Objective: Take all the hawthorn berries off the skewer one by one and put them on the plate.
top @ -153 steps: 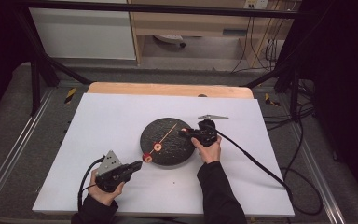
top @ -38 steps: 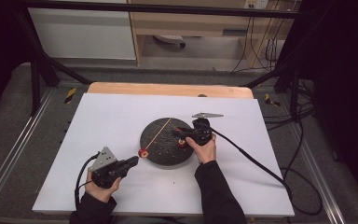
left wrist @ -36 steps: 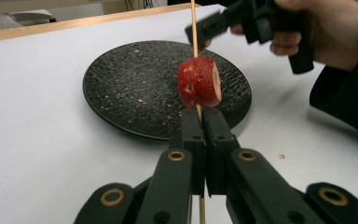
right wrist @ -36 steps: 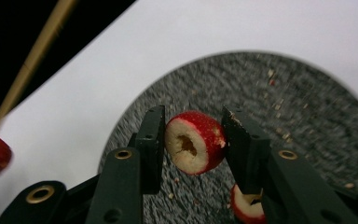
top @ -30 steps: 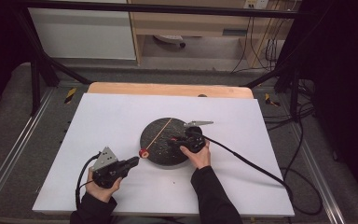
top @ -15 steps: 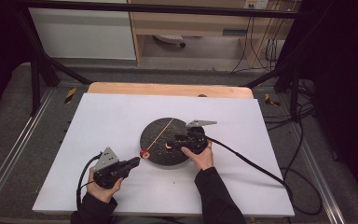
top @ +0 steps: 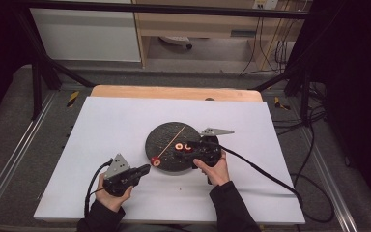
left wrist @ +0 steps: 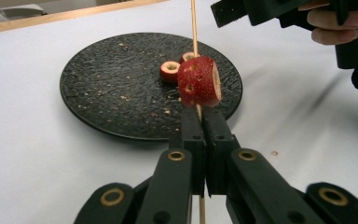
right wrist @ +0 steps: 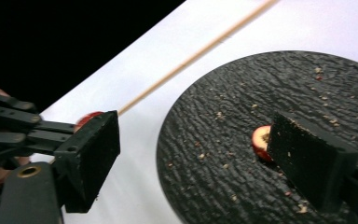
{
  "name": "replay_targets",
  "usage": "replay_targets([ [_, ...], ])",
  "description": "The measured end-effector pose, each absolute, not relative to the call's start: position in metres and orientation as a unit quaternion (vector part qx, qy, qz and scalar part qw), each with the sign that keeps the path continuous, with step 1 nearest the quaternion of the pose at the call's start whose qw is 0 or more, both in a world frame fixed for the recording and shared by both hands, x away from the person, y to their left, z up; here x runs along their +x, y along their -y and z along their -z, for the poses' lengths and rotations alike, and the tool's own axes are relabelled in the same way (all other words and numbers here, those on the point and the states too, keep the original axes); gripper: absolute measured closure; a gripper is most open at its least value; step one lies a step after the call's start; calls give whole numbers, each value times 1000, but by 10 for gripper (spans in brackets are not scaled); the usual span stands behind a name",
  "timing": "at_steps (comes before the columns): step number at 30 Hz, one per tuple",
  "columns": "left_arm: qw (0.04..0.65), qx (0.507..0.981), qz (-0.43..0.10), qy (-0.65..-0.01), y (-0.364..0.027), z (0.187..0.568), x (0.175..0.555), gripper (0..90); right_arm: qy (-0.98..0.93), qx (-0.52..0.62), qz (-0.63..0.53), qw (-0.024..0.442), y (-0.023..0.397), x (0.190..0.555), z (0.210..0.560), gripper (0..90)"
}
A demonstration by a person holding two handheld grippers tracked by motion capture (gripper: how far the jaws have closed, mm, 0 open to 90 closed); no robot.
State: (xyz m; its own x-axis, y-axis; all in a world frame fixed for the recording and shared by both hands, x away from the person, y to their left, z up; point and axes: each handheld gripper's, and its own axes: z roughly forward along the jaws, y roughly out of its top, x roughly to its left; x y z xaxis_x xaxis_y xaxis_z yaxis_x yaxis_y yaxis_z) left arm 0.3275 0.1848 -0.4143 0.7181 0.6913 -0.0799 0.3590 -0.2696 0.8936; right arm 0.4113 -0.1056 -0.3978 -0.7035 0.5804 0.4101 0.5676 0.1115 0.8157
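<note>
While a wooden skewer (left wrist: 194, 28) is being pinched between the closed jaws of the left gripper (left wrist: 200, 122), a strawberry piece (left wrist: 199, 81) is being carried on the stick just beyond the jaw tips, at the near edge of the black round plate (top: 165, 136). The skewer is being held slanting across the plate, its free end reaching toward the plate's far rim. The left hand (top: 109, 195) is being kept low, well short of the plate on the white table cover (top: 111, 121). The right gripper (top: 189, 146) is being held over the plate's right part with jaws spread wide and nothing between them, beside two cut fruit rings (top: 178, 146) lying on the plate. Compared with five seconds earlier, the right gripper is being seen lower and nearer the plate's centre, having been brought inward from the plate's right rim.
</note>
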Motion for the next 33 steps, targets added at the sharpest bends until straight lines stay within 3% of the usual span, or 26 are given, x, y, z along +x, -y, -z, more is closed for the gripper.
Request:
replay_targets([
  [11,498,784,-169,-329,-165,412,330,880,-738,392,-549,-5,105,402,399,128],
  [18,496,788,-171,-323,-150,412,333,880,-733,389,-557,-19,103,400,401,159],
  [33,503,787,-172,-312,-137,408,334,880,-731,384,-560,-62,99,398,406,455],
])
